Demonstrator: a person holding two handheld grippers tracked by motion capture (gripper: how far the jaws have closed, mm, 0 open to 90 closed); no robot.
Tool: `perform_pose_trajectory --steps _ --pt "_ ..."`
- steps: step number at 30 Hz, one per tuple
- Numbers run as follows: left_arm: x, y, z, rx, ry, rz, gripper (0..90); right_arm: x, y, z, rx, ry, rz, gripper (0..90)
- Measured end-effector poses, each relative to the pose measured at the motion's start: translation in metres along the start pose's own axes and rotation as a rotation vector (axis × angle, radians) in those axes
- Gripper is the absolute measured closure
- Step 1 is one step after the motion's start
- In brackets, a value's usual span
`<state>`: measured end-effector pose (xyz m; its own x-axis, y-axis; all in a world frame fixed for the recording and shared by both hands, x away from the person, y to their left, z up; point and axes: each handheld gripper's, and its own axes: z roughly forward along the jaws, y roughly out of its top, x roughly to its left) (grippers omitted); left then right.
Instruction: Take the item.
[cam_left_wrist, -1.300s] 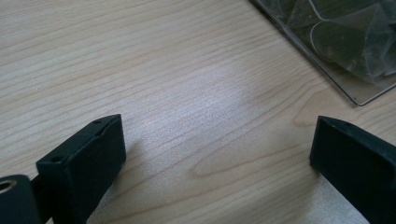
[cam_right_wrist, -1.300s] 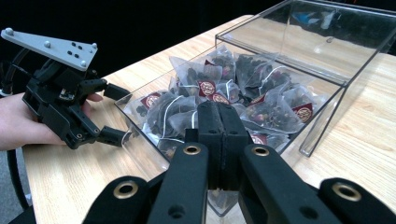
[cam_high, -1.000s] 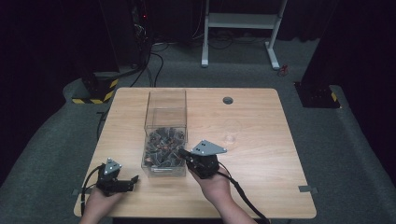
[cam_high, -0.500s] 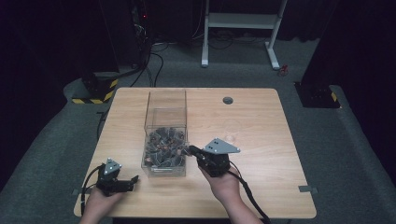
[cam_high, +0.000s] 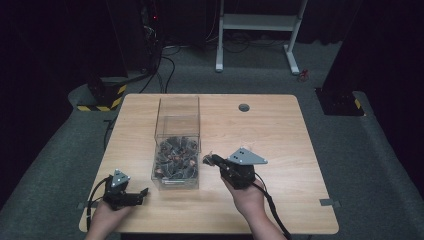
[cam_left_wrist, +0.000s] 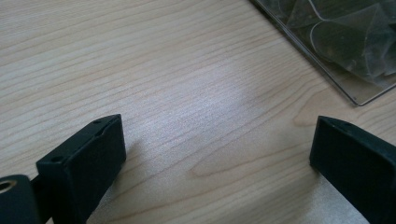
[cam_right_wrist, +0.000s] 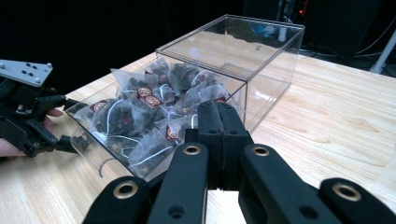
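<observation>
Right claw (cam_right_wrist: 219, 126) hides whatever it pinches.

My work surface is a rectangular light wooden table (cam_high: 280, 135) filling the middle of the frame. A tall clear plastic box (cam_high: 177, 120) stands on it left of centre, its lower end heaped with dark pyramid tea bags (cam_high: 175, 157). A small round grey grommet (cam_high: 244, 107) sits in the tabletop toward its upper edge.

It looked like a lab: a lone wooden table (cam_high: 280, 130) on grey carpet (cam_high: 365, 165), dark equipment racks (cam_high: 135, 35) behind, cables (cam_high: 165, 70) trailing.
</observation>
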<state>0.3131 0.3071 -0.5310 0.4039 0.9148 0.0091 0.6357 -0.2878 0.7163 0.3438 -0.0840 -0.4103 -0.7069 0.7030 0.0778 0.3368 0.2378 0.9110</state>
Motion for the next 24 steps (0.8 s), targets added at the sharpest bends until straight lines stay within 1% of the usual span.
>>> perform_pose_trajectory --steps 10,15,18,24 --pt "0.000 0.000 0.000 0.000 0.000 0.000 3.8 -0.007 -0.001 -0.004 -0.004 -0.026 0.001 90.0" --pt "0.000 0.000 0.000 0.000 0.000 0.000 3.8 -0.010 -0.001 -0.006 -0.012 -0.049 -0.003 90.0" --pt "0.000 0.000 0.000 0.002 0.000 0.001 3.8 -0.013 0.000 -0.007 -0.009 -0.065 -0.002 90.0" --pt "0.000 0.000 0.000 0.000 0.000 0.000 3.8 -0.022 0.002 -0.008 -0.011 -0.093 -0.004 90.0"
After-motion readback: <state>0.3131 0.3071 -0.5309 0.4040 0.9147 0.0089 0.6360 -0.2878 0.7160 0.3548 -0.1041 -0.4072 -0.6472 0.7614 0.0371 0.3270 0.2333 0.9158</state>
